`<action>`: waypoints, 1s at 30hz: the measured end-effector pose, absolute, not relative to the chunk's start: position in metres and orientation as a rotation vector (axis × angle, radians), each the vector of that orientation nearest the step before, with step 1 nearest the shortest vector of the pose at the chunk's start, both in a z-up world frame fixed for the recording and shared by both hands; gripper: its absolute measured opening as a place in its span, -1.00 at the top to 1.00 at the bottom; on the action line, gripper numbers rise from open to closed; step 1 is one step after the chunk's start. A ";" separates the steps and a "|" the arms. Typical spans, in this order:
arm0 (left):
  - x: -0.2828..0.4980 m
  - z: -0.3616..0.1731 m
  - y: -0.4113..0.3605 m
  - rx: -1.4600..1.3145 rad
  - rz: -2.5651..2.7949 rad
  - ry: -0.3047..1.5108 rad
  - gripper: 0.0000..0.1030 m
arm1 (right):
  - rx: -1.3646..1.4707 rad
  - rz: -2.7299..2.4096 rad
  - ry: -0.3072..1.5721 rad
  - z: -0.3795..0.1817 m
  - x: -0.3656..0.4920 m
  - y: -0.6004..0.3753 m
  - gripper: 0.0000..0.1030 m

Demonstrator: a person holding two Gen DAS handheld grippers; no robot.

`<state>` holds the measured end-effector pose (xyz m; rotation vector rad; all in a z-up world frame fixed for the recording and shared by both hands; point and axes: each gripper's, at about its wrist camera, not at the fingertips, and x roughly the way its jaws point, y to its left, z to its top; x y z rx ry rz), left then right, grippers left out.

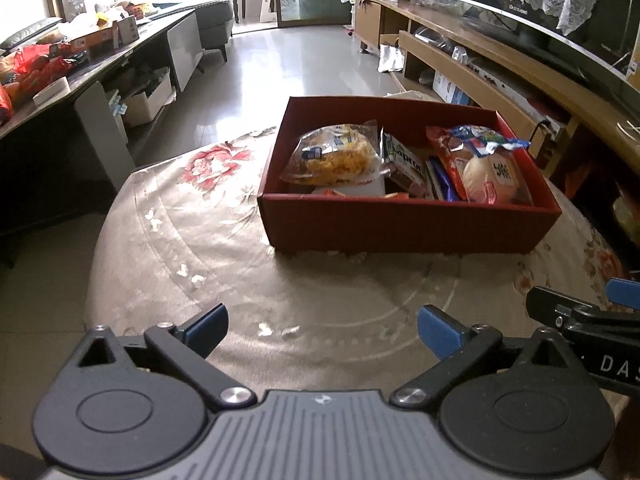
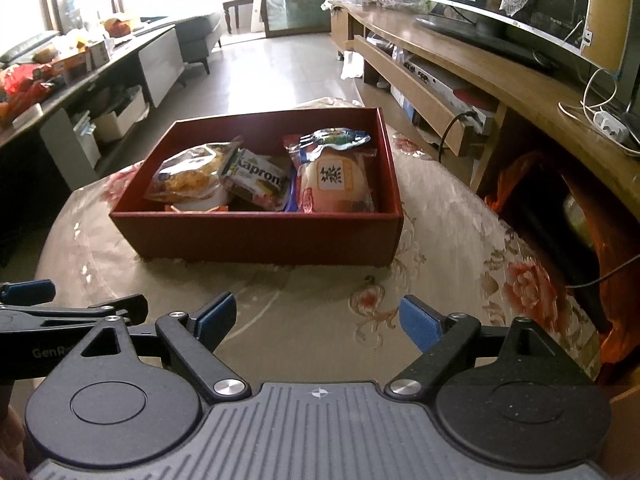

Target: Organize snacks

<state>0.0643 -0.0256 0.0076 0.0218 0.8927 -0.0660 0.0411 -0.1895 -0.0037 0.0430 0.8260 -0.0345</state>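
A red cardboard box (image 1: 400, 224) (image 2: 256, 236) stands on a round table with a floral cloth (image 1: 192, 240) (image 2: 460, 248). Inside lie several snack packs: a yellow noodle-like bag (image 1: 336, 156) (image 2: 188, 178), a green "Kapron" pack (image 1: 404, 166) (image 2: 260, 178), and a bun in a red-edged wrapper (image 1: 492, 172) (image 2: 336, 182). My left gripper (image 1: 322, 330) is open and empty, low over the cloth in front of the box. My right gripper (image 2: 318, 320) is open and empty beside it; it also shows at the right edge of the left wrist view (image 1: 580, 312).
A long dark side table (image 1: 60, 80) with clutter runs along the left. A wooden TV cabinet (image 1: 500, 64) (image 2: 480, 68) with a television lines the right. Tiled floor (image 1: 304, 64) lies beyond the table, with a sofa and chair at the back.
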 end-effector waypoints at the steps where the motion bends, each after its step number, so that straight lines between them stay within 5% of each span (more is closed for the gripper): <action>1: 0.061 0.007 -0.025 0.022 -0.067 0.895 -1.00 | 0.044 -0.035 0.827 -0.004 0.039 -0.189 -0.79; 30: 0.010 0.001 -0.019 0.065 -0.097 0.917 -1.00 | 0.037 -0.031 0.850 -0.014 -0.014 -0.181 -0.79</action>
